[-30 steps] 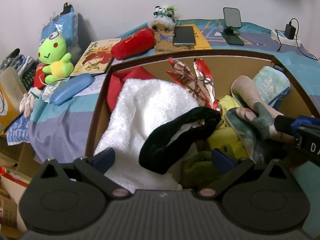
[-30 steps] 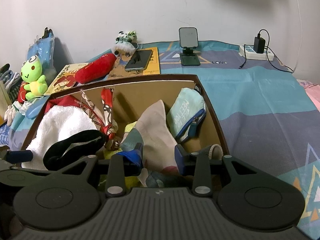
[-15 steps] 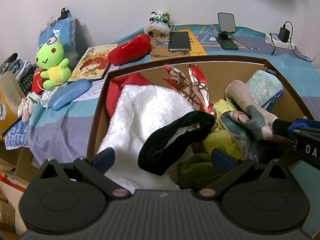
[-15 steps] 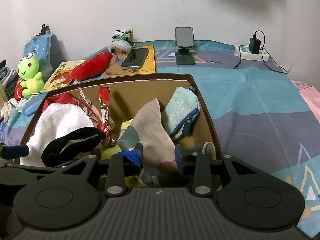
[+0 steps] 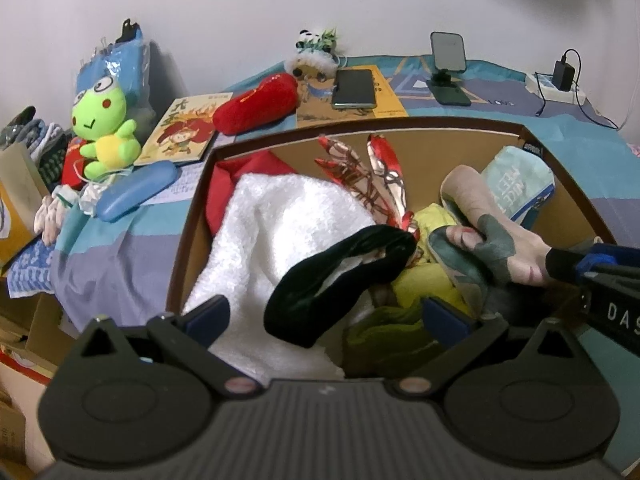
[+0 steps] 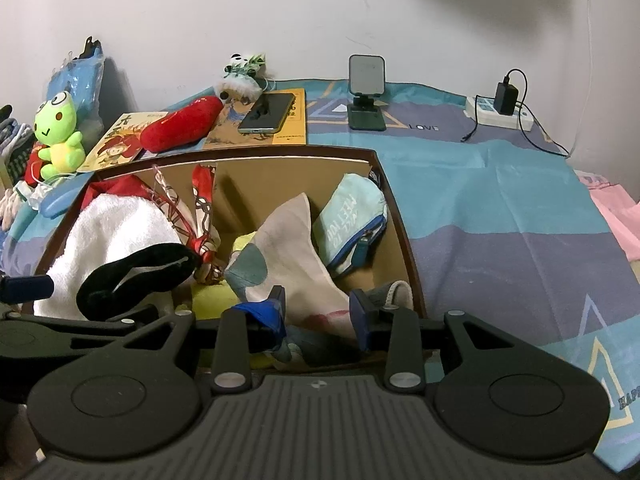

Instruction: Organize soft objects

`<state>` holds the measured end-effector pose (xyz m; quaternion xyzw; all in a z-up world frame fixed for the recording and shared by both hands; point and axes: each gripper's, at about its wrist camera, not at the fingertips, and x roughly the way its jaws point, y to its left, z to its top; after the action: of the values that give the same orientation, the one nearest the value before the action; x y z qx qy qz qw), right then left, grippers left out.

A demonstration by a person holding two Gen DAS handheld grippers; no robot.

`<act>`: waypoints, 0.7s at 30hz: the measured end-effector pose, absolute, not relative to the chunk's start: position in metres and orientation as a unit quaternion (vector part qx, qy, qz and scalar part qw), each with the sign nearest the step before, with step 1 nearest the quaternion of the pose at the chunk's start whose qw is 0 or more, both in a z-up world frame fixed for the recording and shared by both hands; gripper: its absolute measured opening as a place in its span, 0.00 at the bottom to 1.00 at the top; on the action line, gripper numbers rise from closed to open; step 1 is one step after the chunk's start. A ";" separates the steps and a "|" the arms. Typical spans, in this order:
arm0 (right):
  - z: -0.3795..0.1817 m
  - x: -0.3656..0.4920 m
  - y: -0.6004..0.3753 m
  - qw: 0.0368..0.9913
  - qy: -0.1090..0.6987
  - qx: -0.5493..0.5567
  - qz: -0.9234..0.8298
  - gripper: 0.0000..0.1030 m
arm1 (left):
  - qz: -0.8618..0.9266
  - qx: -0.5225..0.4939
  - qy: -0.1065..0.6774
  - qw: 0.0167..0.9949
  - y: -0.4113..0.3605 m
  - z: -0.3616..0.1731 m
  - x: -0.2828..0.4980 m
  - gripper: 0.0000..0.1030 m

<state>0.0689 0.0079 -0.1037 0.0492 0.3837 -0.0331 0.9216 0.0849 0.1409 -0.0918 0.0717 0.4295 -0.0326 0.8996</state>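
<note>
With our right gripper (image 6: pixel 318 312) fingers clamped on the patterned cloth (image 6: pixel 288 256) inside the cardboard box (image 6: pixel 394 216), we should tuck it down beside the teal pouch (image 6: pixel 352 220) while our left gripper (image 5: pixel 324 312) stays wide open, empty.

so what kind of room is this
Most likely a bedroom: a bed or low surface under a blue patterned fabric cover, a green frog plush toy against the wall, and a white power strip.
</note>
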 end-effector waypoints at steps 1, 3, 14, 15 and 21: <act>-0.104 0.069 0.007 0.922 0.383 0.050 -0.032 0.18 | -0.032 0.072 0.429 0.900 0.140 -0.092 0.085 0.99; -0.104 0.068 0.006 0.922 0.383 0.052 -0.030 0.18 | -0.030 0.073 0.429 0.900 0.139 -0.092 0.084 0.99; -0.108 0.064 -0.004 0.920 0.385 0.060 -0.024 0.18 | -0.025 0.085 0.423 0.902 0.128 -0.092 0.080 0.99; -0.108 0.064 -0.005 0.921 0.385 0.060 -0.024 0.18 | -0.025 0.086 0.423 0.902 0.127 -0.093 0.080 0.99; -0.108 0.065 -0.011 0.922 0.382 0.064 -0.022 0.18 | -0.028 0.083 0.428 0.900 0.120 -0.093 0.082 0.99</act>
<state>0.0649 -0.0113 -0.1076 0.0640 0.3817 -0.0219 0.9218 0.0818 0.1205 -0.0934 0.0828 0.4276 -0.0284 0.8997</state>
